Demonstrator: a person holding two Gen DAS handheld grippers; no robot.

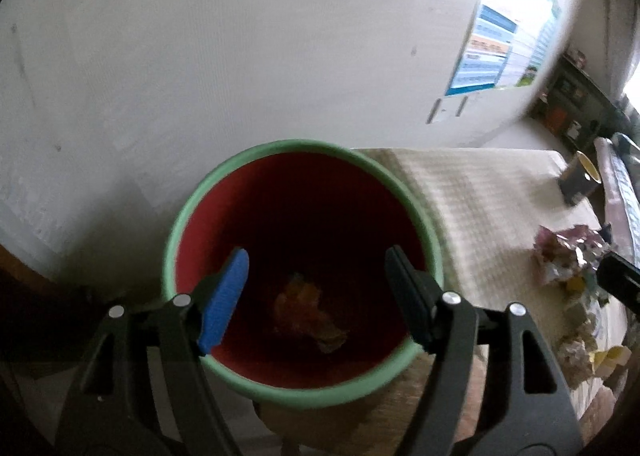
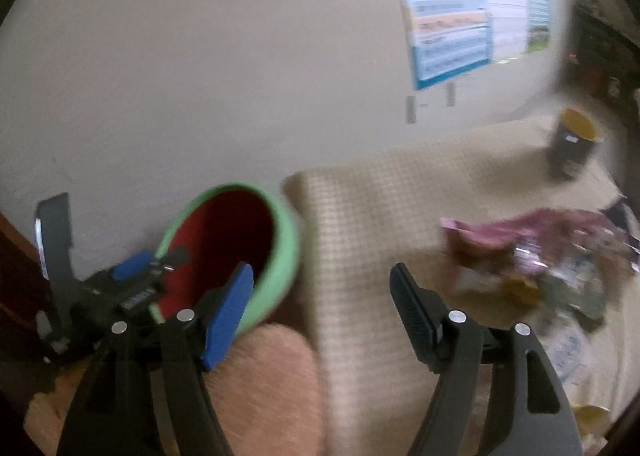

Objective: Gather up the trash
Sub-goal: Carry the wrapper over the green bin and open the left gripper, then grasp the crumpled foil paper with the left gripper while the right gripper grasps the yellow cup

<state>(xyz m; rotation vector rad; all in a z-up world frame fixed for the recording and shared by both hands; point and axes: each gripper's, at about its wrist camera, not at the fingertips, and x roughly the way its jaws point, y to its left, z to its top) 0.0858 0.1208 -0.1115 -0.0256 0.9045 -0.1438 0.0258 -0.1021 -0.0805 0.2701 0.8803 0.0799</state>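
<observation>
White wall [image 1: 200, 56]; checked cloth [image 2: 380, 236]; blurred wrappers [image 2: 540, 256], seemingly; both jaws wide, empty.

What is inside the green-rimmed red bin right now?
One crumpled orange-brown wrapper lies at the bottom of the bin. The left gripper hangs open above it; its fingers and deep shadow hide part of the floor.

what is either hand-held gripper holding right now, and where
Nothing. The left hand-held gripper is open above the bin; the right hand-held gripper is open over the tablecloth.
</observation>
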